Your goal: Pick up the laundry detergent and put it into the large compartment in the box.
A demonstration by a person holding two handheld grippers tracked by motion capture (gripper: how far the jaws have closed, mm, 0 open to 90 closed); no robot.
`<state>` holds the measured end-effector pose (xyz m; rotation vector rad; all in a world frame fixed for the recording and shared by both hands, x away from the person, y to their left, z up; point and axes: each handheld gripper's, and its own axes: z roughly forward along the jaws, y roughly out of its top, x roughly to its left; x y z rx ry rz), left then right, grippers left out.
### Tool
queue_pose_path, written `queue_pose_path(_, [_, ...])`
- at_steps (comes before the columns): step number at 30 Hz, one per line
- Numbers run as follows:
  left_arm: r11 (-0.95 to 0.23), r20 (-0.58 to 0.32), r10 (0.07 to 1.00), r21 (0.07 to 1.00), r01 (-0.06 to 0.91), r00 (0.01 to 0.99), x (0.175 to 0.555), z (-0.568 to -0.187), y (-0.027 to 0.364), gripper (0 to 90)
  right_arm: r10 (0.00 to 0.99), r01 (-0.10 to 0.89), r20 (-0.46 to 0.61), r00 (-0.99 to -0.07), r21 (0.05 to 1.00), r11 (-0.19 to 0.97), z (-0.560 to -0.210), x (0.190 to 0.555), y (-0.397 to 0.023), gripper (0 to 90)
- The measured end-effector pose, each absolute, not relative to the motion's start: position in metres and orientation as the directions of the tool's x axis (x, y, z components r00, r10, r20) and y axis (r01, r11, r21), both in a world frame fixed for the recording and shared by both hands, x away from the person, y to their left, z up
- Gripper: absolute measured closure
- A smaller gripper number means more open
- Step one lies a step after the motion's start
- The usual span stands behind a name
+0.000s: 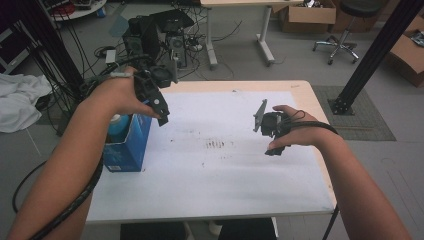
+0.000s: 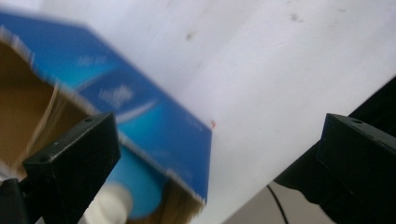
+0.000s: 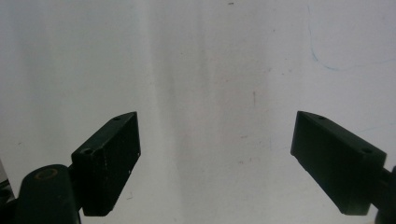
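An open-topped blue carton (image 1: 129, 147) stands at the left edge of the white table (image 1: 215, 175), with a light-blue bottle (image 1: 118, 127) upright inside it. My left gripper (image 1: 162, 113) hovers over the carton's right rim, open and empty. In the left gripper view the carton (image 2: 154, 126) lies under the left jaw, and the bottle (image 2: 140, 186) with its white cap (image 2: 109, 205) shows inside; the left gripper (image 2: 215, 126) stands wide. My right gripper (image 1: 270, 136) hangs over the table's right middle. Its jaws (image 3: 217, 121) are open above the bare table top (image 3: 210, 60).
A faint dark smudge (image 1: 216, 145) marks the table's centre. Beyond the far edge stand a computer tower with cables (image 1: 155, 35), a desk leg (image 1: 262, 37) and a stool (image 1: 342, 42). A black post (image 1: 372, 55) rises at the right, and a white cloth (image 1: 20, 100) lies on the floor at the left.
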<state>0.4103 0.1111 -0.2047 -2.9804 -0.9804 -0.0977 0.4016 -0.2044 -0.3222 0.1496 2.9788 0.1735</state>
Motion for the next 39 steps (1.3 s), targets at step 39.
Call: queue_pose_path(39, [-0.992, -0.031, 0.114, 0.055, 0.116, 0.993, 0.386, -0.226, 0.056, 0.1, 0.105, 0.093, -0.131, -0.986, 0.096, 0.991, -0.314, 0.406, -0.206, 15.9])
